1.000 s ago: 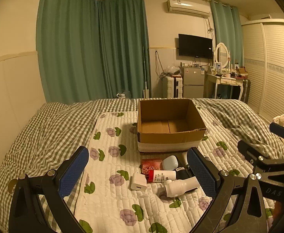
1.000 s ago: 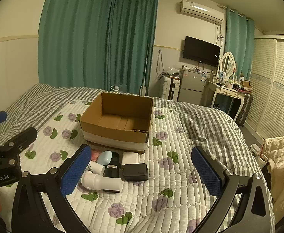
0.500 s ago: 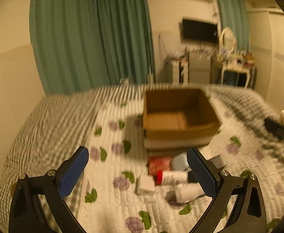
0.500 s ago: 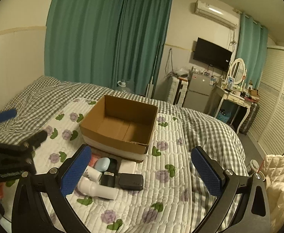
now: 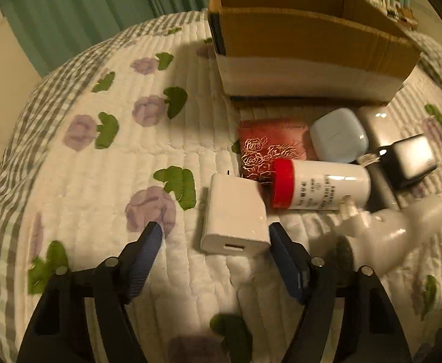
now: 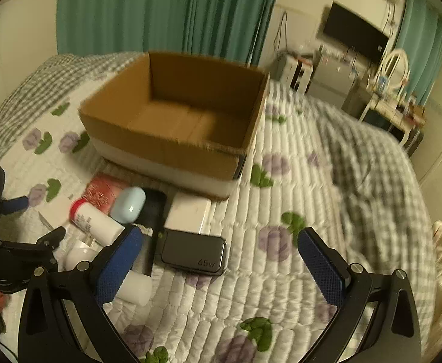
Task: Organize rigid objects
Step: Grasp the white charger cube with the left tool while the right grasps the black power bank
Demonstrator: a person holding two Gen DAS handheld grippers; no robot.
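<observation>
Step in hand, as judged: first pick from the pile, left side going for the white USB charger (image 5: 234,211).

Left gripper (image 5: 215,239): jaws have just been closing, now about half open. Charger's near end sits between the fingertips. The right pad looks to touch its lower right corner; the left pad stands clear of it, bare quilt (image 5: 100,181) in the gap. Not gripped yet.

Right gripper (image 6: 218,257): jaws wide apart, nothing held. The dark 65w power brick (image 6: 193,252) lies just ahead of it, nearer its left finger.

Cardboard box (image 5: 305,57) straight beyond the pile, open top, apparently empty in the right wrist view.

Notes for a good grasp:
- Charger lies off-centre, toward the right finger. Shift the tool right so both pads meet the flat sides together; otherwise the left pad will likely push it sideways on the soft quilt.
- Push slightly further forward before closing, to clamp the body rather than just the end by the port.
- Its far edge leans on the red rose-embossed case (image 5: 269,148), and the red-capped white bottle (image 5: 320,187) lies just to its right. Lift straight up so neither drags or rolls.
- White spray bottle (image 5: 387,230) lies just right of the right finger; keep off it.
</observation>
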